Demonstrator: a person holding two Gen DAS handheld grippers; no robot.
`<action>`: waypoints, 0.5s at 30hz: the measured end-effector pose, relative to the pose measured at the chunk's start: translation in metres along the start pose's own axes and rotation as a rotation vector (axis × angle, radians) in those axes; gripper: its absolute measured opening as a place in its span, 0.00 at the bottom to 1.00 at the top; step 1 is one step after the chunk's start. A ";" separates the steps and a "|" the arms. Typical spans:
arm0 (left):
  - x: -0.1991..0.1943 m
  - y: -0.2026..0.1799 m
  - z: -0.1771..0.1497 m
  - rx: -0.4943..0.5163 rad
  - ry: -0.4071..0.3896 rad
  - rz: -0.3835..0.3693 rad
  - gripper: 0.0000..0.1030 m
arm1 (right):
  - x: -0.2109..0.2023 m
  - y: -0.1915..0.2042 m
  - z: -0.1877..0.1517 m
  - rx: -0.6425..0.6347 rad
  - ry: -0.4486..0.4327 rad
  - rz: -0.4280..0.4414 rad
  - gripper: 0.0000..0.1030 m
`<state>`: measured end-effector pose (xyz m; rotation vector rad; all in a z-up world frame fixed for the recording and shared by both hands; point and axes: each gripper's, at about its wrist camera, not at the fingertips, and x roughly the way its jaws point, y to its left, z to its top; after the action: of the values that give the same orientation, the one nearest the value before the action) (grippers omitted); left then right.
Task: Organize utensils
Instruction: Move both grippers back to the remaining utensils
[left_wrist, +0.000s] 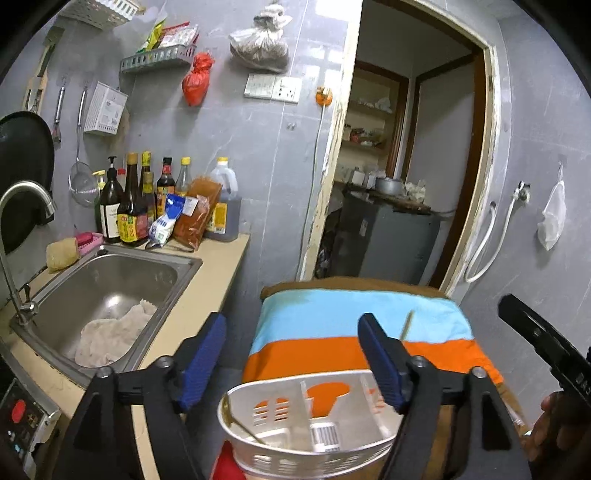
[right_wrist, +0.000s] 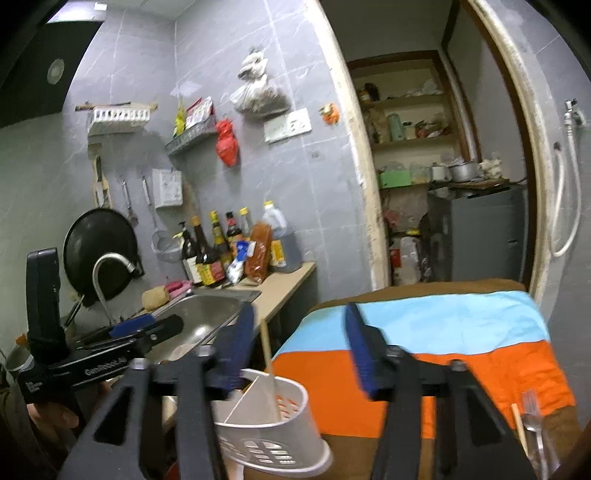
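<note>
Standing released and empty: left gripper and right gripper. White caddy sitting on striped cloth, holding chopstick. Remaining fork lying at cloth's right edge; approaching level, pinching mid-handle.

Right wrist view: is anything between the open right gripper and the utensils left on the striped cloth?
Nothing visible blocks it. The fork and a chopstick lie on the striped cloth, to the right of the right gripper, whose jaws stand open and empty. The white caddy sits on the other side.
</note>
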<state>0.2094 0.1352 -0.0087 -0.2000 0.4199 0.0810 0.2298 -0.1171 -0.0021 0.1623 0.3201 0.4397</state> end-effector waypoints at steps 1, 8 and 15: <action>-0.003 -0.005 0.003 0.000 -0.008 -0.005 0.77 | -0.007 -0.004 0.003 0.006 -0.013 -0.014 0.69; -0.021 -0.044 0.012 0.030 -0.101 -0.014 0.99 | -0.047 -0.033 0.024 0.002 -0.060 -0.132 0.94; -0.026 -0.104 0.001 0.109 -0.113 -0.047 0.99 | -0.082 -0.075 0.027 -0.004 -0.052 -0.226 0.97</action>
<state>0.1988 0.0328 0.0213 -0.0970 0.3057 0.0224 0.1979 -0.2222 0.0287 0.1319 0.2824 0.2124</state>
